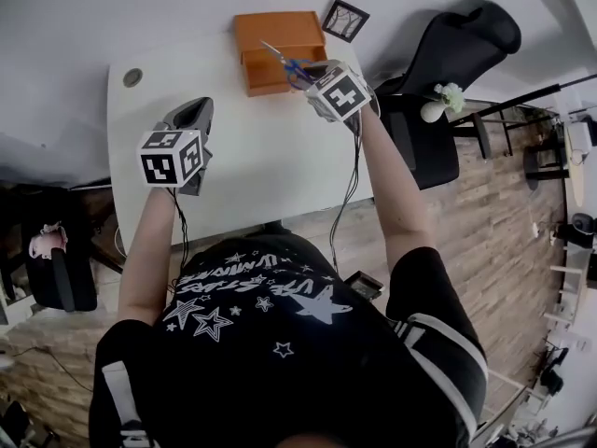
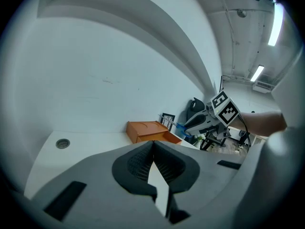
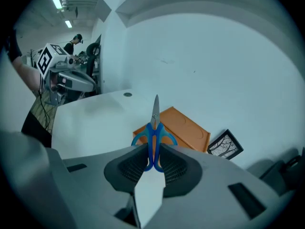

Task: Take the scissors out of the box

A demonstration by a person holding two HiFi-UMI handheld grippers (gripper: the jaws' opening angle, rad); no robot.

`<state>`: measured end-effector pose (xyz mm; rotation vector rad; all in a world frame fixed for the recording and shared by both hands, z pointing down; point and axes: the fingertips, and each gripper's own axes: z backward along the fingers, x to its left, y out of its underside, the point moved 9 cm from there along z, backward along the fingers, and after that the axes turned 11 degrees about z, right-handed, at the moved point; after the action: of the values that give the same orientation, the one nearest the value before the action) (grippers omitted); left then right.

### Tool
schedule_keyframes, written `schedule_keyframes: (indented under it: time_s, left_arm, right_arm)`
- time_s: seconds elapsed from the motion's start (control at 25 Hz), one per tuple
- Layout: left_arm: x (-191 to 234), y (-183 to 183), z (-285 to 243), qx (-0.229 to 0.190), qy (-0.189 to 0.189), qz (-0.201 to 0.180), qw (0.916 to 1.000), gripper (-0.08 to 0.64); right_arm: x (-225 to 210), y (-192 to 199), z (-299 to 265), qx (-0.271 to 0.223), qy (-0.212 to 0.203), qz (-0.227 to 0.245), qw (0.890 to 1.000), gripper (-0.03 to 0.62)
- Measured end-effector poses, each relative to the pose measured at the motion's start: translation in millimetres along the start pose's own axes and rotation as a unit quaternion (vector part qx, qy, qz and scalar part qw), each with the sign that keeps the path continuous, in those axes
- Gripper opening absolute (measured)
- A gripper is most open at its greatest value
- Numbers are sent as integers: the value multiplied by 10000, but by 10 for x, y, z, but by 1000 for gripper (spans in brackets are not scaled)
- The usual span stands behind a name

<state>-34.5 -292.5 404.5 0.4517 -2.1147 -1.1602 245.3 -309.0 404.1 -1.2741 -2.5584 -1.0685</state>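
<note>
The blue-handled scissors [image 3: 155, 128] hang in the air above the orange box [image 3: 186, 128], blades pointing away from me. My right gripper [image 3: 153, 149] is shut on their handles. In the head view the scissors [image 1: 287, 63] stick out of the right gripper [image 1: 312, 75] just over the box's [image 1: 270, 31] right end, at the far side of the white table [image 1: 261, 157]. My left gripper [image 1: 191, 115] hovers over the table's left part, well away from the box. Its jaws meet at the tips with nothing between them [image 2: 153, 144]. The left gripper view shows the box [image 2: 147, 130] and scissors [image 2: 181, 126] from afar.
A small framed picture [image 1: 345, 20] leans against the wall right of the box. A round cable hole [image 1: 132, 77] sits in the table's far left corner. A black office chair [image 1: 448, 73] stands off the table's right edge. The wall runs right behind the table.
</note>
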Motion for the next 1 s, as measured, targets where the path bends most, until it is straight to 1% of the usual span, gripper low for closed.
schedule_keyframes:
  time_s: [0.12, 0.28, 0.4, 0.52, 0.64, 0.76, 1.0]
  left_arm:
    - [95, 38, 164, 53, 117, -14, 9999, 18]
    - [219, 131, 285, 119, 276, -56, 9995, 18]
    - [283, 235, 409, 132, 406, -100, 9990, 18]
    - [316, 305, 586, 146, 543, -132, 9983, 18]
    - [331, 348, 752, 183, 679, -172, 9974, 18]
    - [335, 407, 866, 229, 821, -218, 9961, 18]
    - [292, 539, 1070, 382, 1192, -327, 9916, 18]
  right_arm:
    - [222, -110, 118, -302, 213, -432, 9984, 100]
    - [511, -194, 217, -716, 530, -1000, 9910, 100]
    - [788, -219, 293, -991, 730, -1390, 9826, 100]
    - [1079, -266, 410, -1190, 877, -1669, 9748, 100]
    - [1327, -293, 528, -1263, 974, -1946, 9678, 100]
    - [1556, -265, 599, -1361, 986, -2232, 9602, 100]
    - [2119, -261, 872, -1692, 1254, -2808, 9364, 100]
